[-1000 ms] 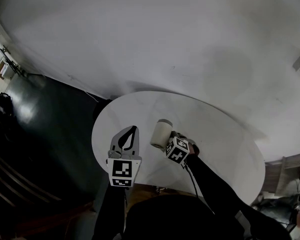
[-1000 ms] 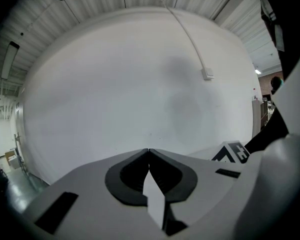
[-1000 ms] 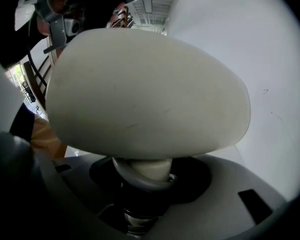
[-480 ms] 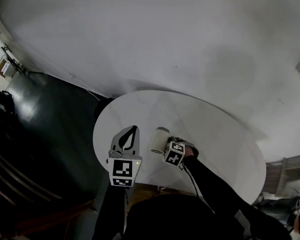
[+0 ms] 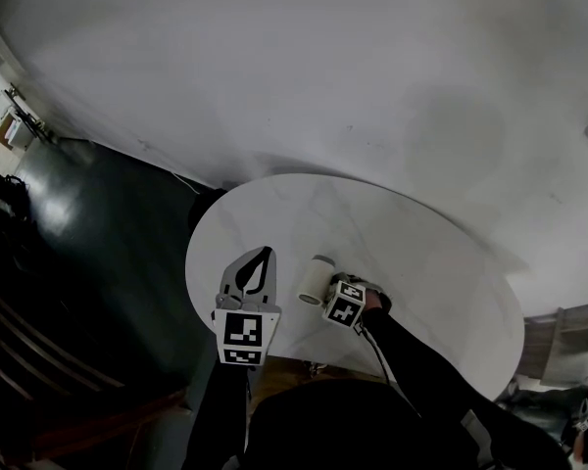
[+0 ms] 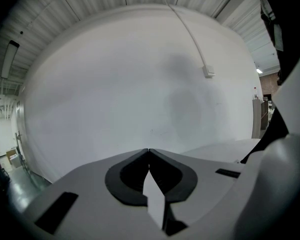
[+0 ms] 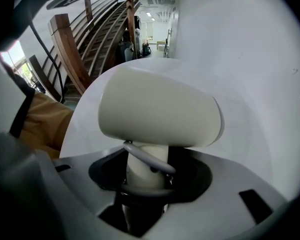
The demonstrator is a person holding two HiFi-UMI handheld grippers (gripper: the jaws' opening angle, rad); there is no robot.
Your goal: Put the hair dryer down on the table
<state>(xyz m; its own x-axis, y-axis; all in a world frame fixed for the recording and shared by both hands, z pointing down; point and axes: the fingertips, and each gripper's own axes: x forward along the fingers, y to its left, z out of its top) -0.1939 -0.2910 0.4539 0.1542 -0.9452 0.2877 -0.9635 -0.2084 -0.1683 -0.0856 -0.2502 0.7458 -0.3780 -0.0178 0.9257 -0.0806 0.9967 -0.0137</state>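
The cream hair dryer (image 5: 315, 280) has its barrel over the near part of the round white table (image 5: 431, 262); I cannot tell whether it touches the top. My right gripper (image 5: 331, 290) is shut on its handle. In the right gripper view the barrel (image 7: 160, 111) lies crosswise just past the jaws, and the handle (image 7: 144, 170), with a grey loop round it, sits between them in the right gripper (image 7: 145, 179). To the left, my left gripper (image 5: 263, 253) hangs over the table's near-left edge, shut and empty; in its own view the left gripper (image 6: 149, 150) has both tips meeting.
A white wall (image 5: 323, 76) rises behind the table. Dark floor (image 5: 88, 233) lies to the left. The right gripper view shows a wooden stair railing (image 7: 70, 39) beyond the table edge. A thin cable (image 6: 190, 31) runs down the wall to a small box.
My right gripper and the hair dryer have come down and a little nearer to me over the table. The left gripper has stayed in place.
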